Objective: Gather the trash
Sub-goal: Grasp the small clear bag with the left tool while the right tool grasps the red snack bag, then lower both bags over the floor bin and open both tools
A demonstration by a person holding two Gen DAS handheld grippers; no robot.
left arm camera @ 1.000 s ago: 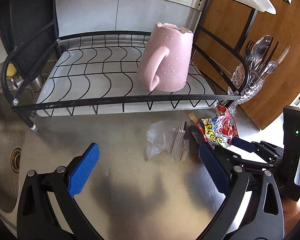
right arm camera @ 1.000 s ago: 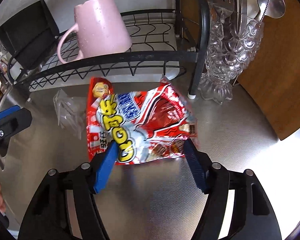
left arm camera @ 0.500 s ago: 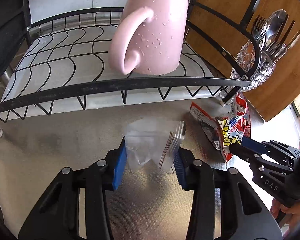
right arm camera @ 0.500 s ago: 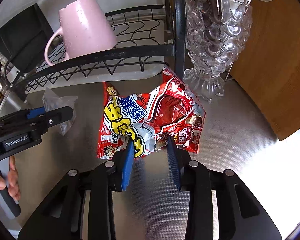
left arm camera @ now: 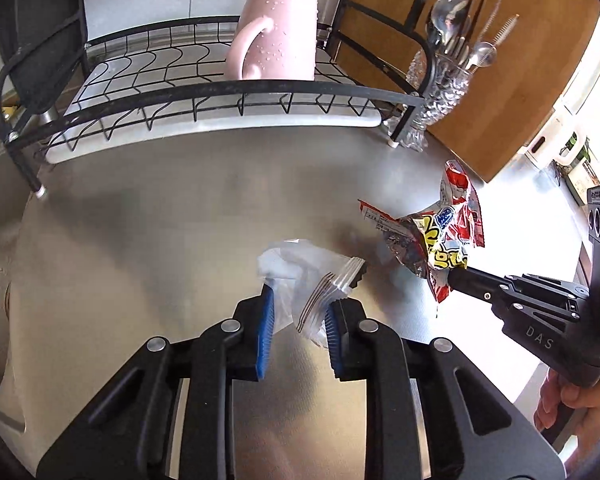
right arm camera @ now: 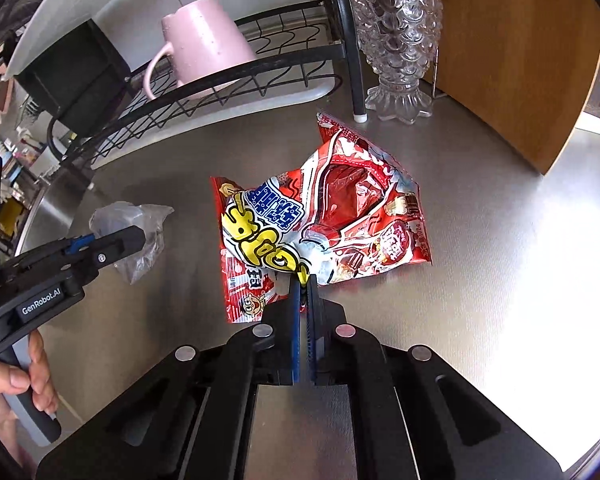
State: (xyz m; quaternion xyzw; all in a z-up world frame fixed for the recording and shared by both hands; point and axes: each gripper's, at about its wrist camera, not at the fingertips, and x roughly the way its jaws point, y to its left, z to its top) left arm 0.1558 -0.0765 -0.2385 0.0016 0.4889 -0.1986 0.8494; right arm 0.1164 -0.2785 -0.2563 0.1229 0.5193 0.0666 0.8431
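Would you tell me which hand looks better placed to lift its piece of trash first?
Right, probably: the right gripper is shut on the snack wrapper, while the left gripper's jaws, just closing, stand apart around the clear bag.

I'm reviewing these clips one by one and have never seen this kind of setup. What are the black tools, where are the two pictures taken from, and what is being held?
There is no robot here. A person holds a hand-operated gripper in each hand, and each carries a wide-angle camera looking along its jaws.

In the left view, the left gripper has just been closing; its blue pads now pinch a clear plastic bag. In the right view, the right gripper has closed on the near edge of a red snack wrapper. Each view also shows the other gripper from the side.

Both pieces of trash are at a steel counter. Behind stands a black wire dish rack with an upturned pink mug, and beside it a glass holder with cutlery.
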